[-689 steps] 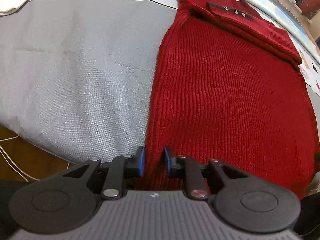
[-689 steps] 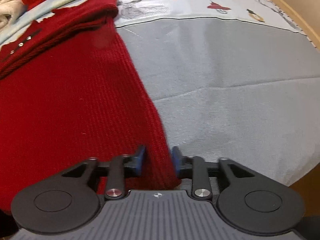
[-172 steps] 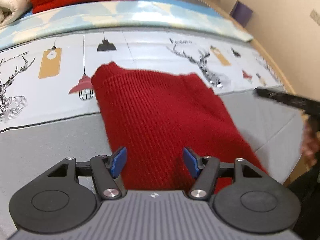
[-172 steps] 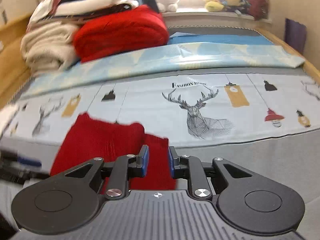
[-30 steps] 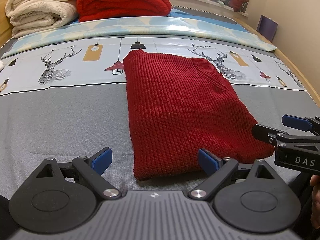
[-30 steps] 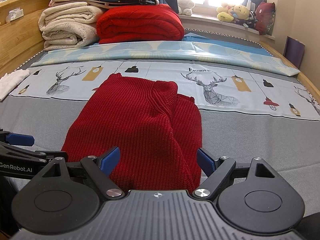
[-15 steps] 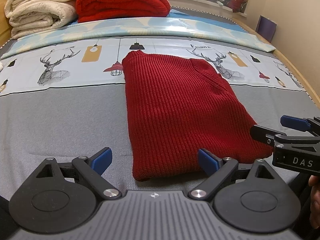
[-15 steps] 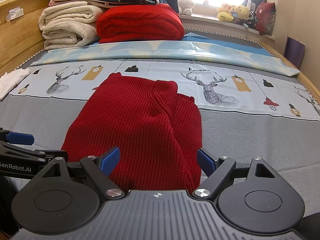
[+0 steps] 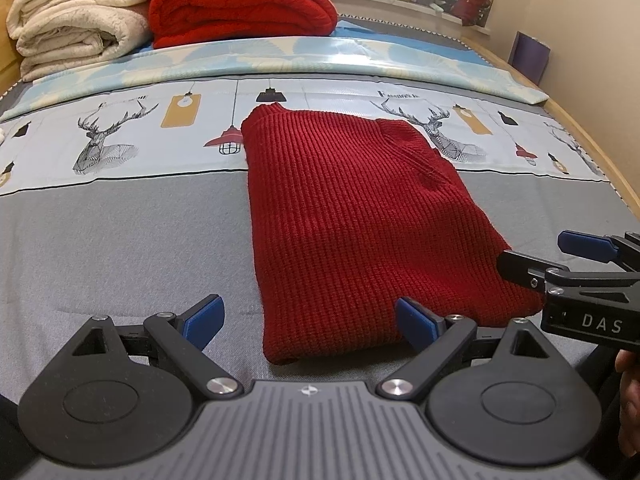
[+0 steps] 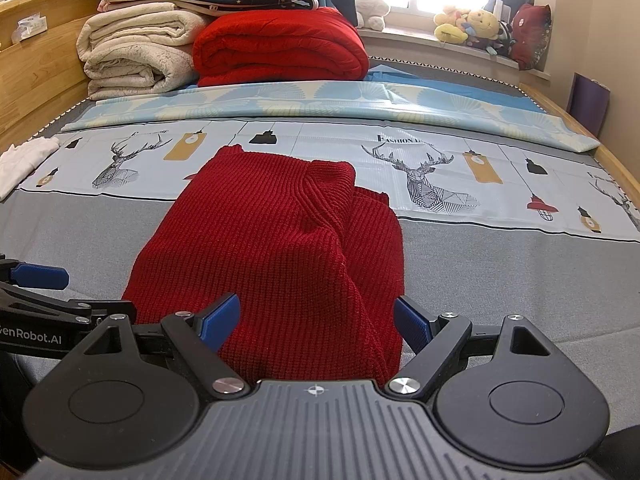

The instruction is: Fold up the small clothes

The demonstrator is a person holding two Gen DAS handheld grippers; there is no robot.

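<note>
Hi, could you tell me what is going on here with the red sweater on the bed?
A person holds a two-finger tool in each hand over a bed. The red knit sweater lies folded into a compact rectangle on the grey and deer-print bedspread. The left tool and the right tool are both open and grip nothing, poised at the sweater's near edge. The fold looks finished. Folded blankets are stacked at the far end.

Red ribbed knit sweater (image 9: pixel 352 216), folded into a compact rectangle, lies flat on the bed; right edge shows stacked layers, top layer slightly bunched.
</note>
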